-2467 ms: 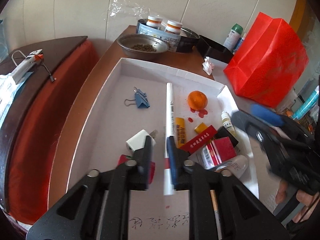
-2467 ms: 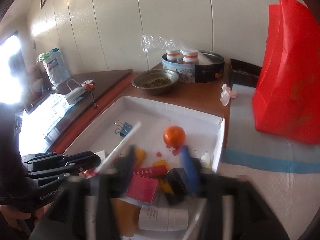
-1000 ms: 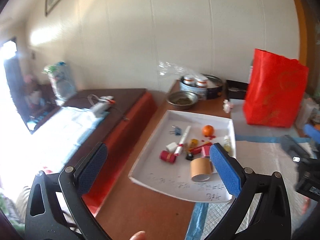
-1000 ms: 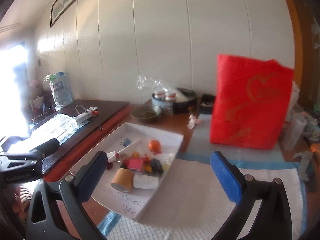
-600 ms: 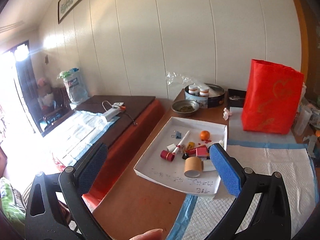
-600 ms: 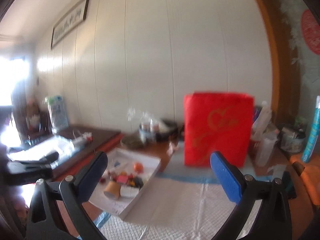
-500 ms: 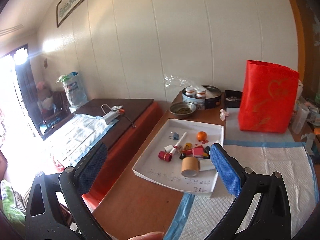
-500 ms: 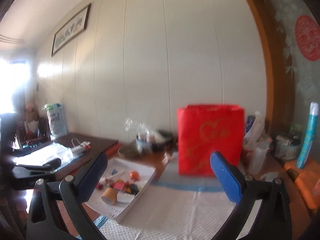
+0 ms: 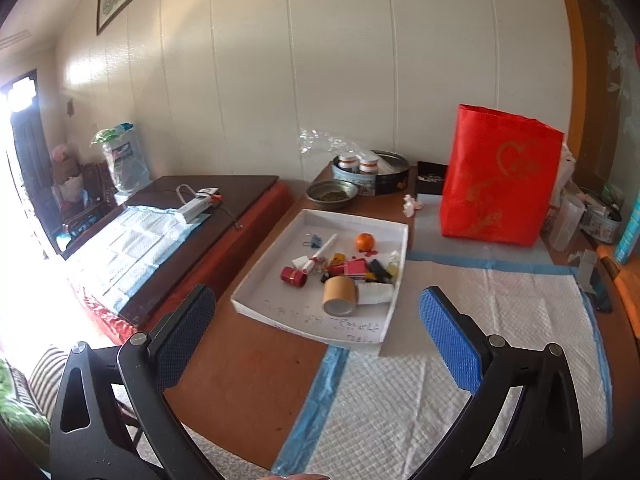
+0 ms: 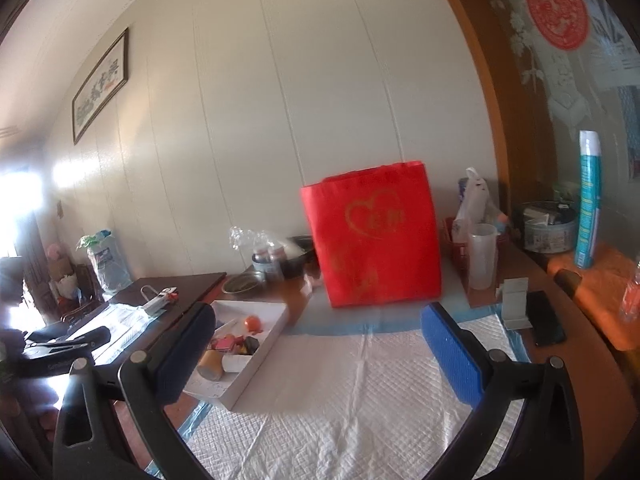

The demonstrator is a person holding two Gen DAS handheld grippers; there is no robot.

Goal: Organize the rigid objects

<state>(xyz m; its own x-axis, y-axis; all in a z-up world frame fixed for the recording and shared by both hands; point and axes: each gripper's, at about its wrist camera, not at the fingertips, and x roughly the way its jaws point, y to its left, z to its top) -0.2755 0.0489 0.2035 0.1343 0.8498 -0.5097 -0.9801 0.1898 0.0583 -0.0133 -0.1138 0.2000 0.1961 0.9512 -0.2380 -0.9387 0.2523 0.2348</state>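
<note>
Both grippers are seen drawn far back and raised from the shallow white cardboard tray point(image 9: 396, 280), over which they were held close 2.5 seconds earlier; the left gripper point(image 9: 316, 334), then nearly closed beside the long white marker pen point(image 9: 325, 249), is now held empty with its blue-padded fingers wide apart. The right gripper point(image 10: 318, 354) is likewise held spread and empty, above the white quilted pad point(image 10: 360, 404) that is laid over the brown wooden table point(image 9: 244, 376).

The rigid objects are left gathered in the tray, which is set partly on the bare wood and partly on the pad's blue-edged corner. A brown roll of packing tape point(image 9: 339, 296) is seen lying at the near end, touching a white cylindrical bottle point(image 9: 375, 293) on its side. A small red cylindrical cap point(image 9: 293, 276) is seen just left of them, and a flat red packet point(image 9: 355, 268) and several small black and yellow items, too small to be identified, are clustered behind. A round orange fruit point(image 9: 365, 241) and a blue binder clip point(image 9: 315, 241) are placed toward the far end.

A tall red gift bag point(image 9: 496, 184) printed with a gold heart is stood upright beyond the pad, well apart from the tray. A metal bowl point(image 9: 331, 193) and a round tin point(image 9: 374, 176) holding two jars are set against the panelled wall.
</note>
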